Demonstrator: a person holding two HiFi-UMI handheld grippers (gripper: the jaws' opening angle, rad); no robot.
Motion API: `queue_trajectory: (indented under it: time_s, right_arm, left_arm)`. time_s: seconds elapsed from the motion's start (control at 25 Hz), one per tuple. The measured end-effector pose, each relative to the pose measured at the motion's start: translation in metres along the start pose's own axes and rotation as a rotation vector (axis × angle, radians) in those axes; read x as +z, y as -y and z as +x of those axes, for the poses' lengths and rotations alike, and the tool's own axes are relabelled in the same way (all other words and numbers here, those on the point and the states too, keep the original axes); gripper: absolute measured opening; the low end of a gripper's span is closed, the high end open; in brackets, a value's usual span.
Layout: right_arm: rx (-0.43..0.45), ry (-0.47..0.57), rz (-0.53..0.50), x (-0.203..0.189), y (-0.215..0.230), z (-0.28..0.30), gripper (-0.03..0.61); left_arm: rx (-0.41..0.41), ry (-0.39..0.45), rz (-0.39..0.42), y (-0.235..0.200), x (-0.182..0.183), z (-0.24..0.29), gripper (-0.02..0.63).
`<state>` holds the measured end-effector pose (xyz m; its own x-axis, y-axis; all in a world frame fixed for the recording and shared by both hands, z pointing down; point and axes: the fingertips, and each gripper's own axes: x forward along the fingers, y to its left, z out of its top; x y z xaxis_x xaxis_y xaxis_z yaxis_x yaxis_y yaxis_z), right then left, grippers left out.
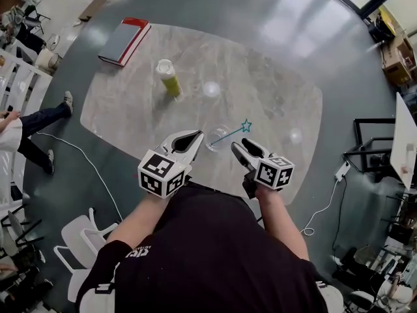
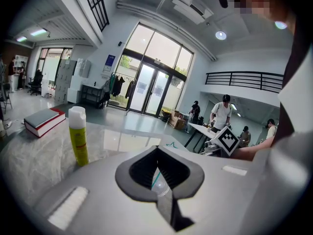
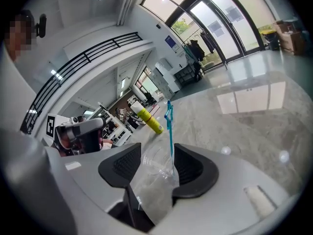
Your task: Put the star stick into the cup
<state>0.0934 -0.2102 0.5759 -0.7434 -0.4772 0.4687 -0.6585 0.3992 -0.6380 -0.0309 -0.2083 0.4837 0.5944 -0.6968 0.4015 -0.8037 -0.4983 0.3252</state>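
A clear plastic cup (image 1: 217, 139) stands near the front edge of the marble table (image 1: 273, 103). The teal star stick (image 1: 228, 135) rests in it, leaning right with its star (image 1: 246, 126) uppermost. In the right gripper view the cup (image 3: 154, 175) and the stick (image 3: 170, 131) sit between the jaws of my right gripper (image 3: 157, 148), which is open; the pads do not press on either. My left gripper (image 1: 197, 135) lies just left of the cup. Its tips (image 2: 157, 149) are together, and cup (image 2: 161, 191) and stick (image 2: 155, 180) show through the hollow between its pads. Whether it touches the cup I cannot tell.
A yellow-green bottle (image 1: 168, 77) stands further back on the table, and a red-and-grey book (image 1: 124, 40) lies at the far left corner. A person (image 1: 26, 129) stands left of the table, white chairs (image 1: 78, 240) are near me, and a cable (image 1: 326, 207) runs on the floor at right.
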Motion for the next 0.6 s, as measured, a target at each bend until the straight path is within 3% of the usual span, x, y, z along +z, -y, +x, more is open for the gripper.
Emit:
queue_trajectory:
  time_s: [0.32, 0.6]
  right_arm:
    - [-0.028, 0.096, -0.001, 0.019, 0.002, -0.029, 0.214]
    - [-0.062, 0.256, -0.067, 0.061, -0.012, -0.067, 0.132]
  left_arm:
    - [0.039, 0.029, 0.01, -0.001, 0.013, -0.017, 0.003]
    - [0.056, 0.071, 0.039, 0.005, 0.037, -0.033, 0.003]
